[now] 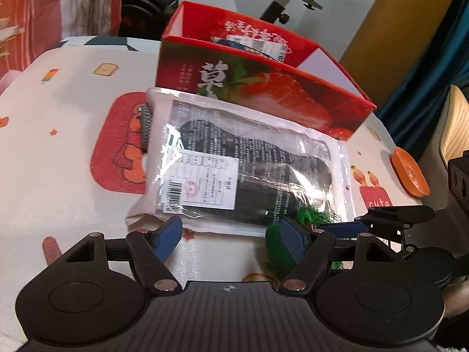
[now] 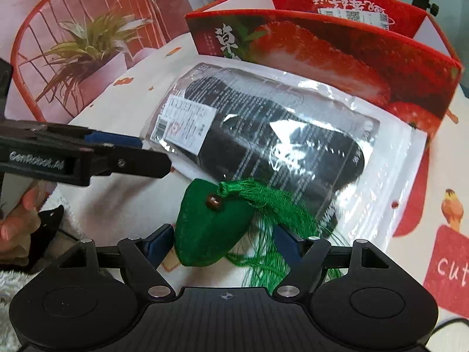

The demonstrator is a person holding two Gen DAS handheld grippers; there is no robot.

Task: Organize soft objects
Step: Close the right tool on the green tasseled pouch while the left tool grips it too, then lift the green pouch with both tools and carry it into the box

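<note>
Red cardboard box (image 1: 263, 88) printed with strawberry photo, white characters. Clear plastic packet (image 2: 263, 135) shows black fabric with white dotted stripes, white barcode label. Soft green pouch (image 2: 211, 223), green tassel, brown bead. White tablecloth (image 1: 58, 146), red-orange cartoon prints. Orange dish (image 1: 410, 173).

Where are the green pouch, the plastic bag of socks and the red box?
Green pouch (image 2: 208, 228), right wrist view, middle of its fabric body.
Bag of socks (image 1: 249, 173), left wrist view, on the dark socks inside.
Red box (image 1: 293, 99), left wrist view, its front wall.
</note>
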